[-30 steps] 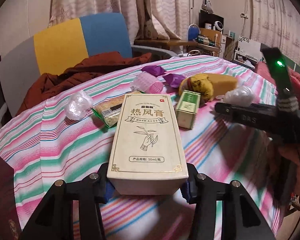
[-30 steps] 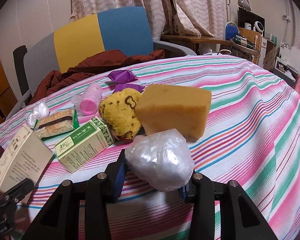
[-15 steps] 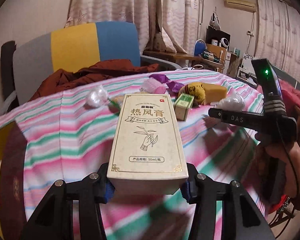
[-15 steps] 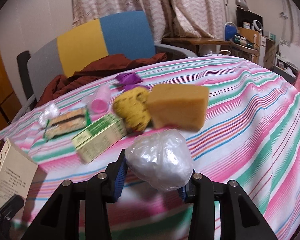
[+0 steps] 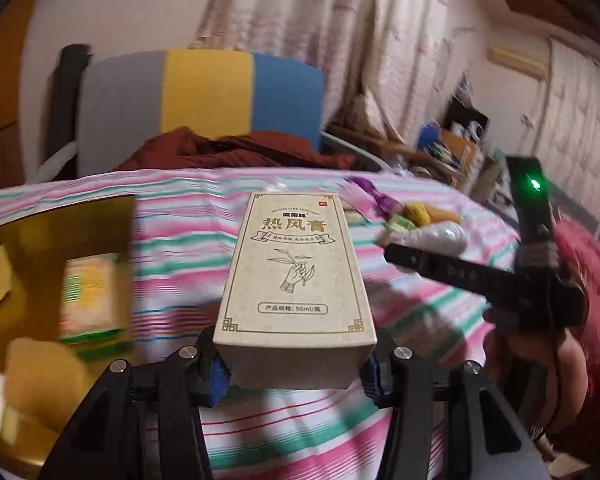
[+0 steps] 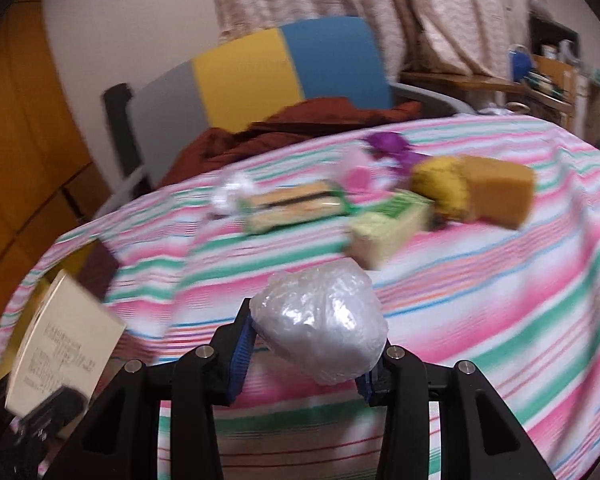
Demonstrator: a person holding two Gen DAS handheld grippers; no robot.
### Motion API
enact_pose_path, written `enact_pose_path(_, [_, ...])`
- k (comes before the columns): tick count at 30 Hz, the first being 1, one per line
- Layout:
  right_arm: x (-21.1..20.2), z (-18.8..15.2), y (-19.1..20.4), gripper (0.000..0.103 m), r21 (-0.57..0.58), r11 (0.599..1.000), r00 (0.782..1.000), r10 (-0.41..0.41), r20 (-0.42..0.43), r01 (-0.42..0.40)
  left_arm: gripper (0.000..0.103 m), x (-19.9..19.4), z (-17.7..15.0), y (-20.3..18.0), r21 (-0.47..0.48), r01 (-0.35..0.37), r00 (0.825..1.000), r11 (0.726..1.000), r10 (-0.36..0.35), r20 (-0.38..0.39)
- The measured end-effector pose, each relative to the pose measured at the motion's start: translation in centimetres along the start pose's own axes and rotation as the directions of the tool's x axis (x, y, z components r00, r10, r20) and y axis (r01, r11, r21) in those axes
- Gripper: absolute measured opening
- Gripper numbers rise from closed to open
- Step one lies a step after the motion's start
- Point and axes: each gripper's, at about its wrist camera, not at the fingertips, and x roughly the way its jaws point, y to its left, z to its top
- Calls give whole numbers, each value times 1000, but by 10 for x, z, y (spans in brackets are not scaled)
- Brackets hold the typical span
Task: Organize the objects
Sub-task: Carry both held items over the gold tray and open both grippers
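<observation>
My left gripper [image 5: 296, 376] is shut on a beige ointment box [image 5: 296, 280] and holds it above the striped tablecloth [image 5: 180, 240], beside a gold-lined open box [image 5: 52, 232] at the left that holds a green pack [image 5: 92, 300] and yellow pieces. My right gripper [image 6: 304, 364] is shut on a white plastic-wrapped bundle [image 6: 320, 324], lifted above the table. The ointment box also shows in the right wrist view [image 6: 60, 340]. The right gripper shows in the left wrist view [image 5: 392, 258] at the right.
On the table lie a green box [image 6: 388, 224], a yellow sponge [image 6: 440, 188], an orange sponge [image 6: 496, 188], a snack pack [image 6: 296, 204], a pink roll [image 6: 356, 172] and purple wrappers [image 6: 388, 144]. A chair [image 6: 260, 76] with a brown cloth stands behind.
Both grippers have pulled back and swung left with their loads. The gold-lined box has come into the left wrist view. The table items now look farther away.
</observation>
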Motion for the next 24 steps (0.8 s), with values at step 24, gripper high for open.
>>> enact_pose_path(24, [1, -31, 238, 54, -345, 851, 915, 339, -217, -397, 52, -35, 19, 207, -347, -240, 970, 907, 214, -112])
